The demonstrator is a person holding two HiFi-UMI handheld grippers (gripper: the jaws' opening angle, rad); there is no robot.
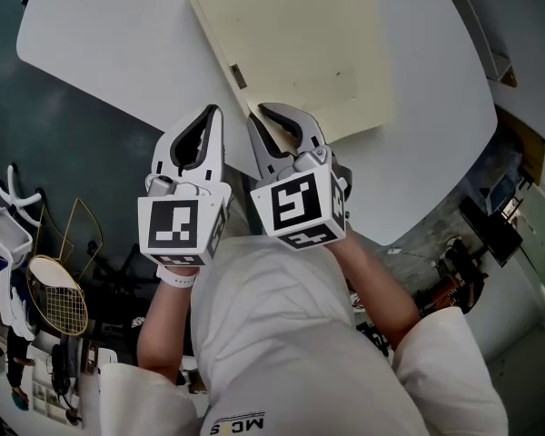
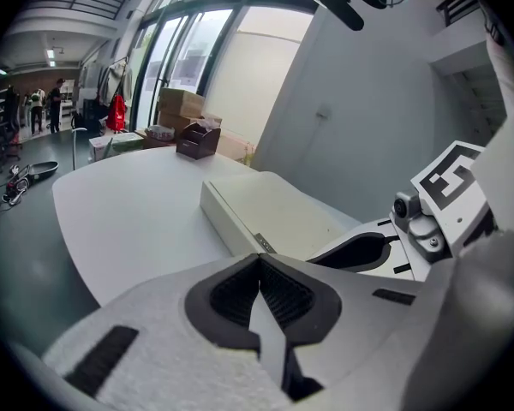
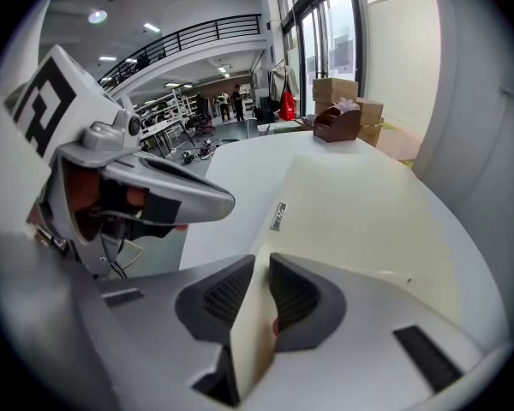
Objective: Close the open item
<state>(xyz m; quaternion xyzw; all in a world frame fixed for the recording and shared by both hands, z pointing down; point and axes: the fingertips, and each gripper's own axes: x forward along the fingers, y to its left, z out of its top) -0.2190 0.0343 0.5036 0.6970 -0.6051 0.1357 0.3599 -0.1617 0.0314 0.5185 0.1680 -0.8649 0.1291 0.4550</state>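
Cream flat rectangular box lies on the round white table, lid apparently down, so the right gripper slackens around its near corner without pinching, while the left gripper waits alongside, clenched on nothing.

This is a big open work hall, half workshop and half storeroom, with a railed upper gallery, ceiling lights, tall windows, rows of shelves, stacked cardboard boxes and people standing far off.
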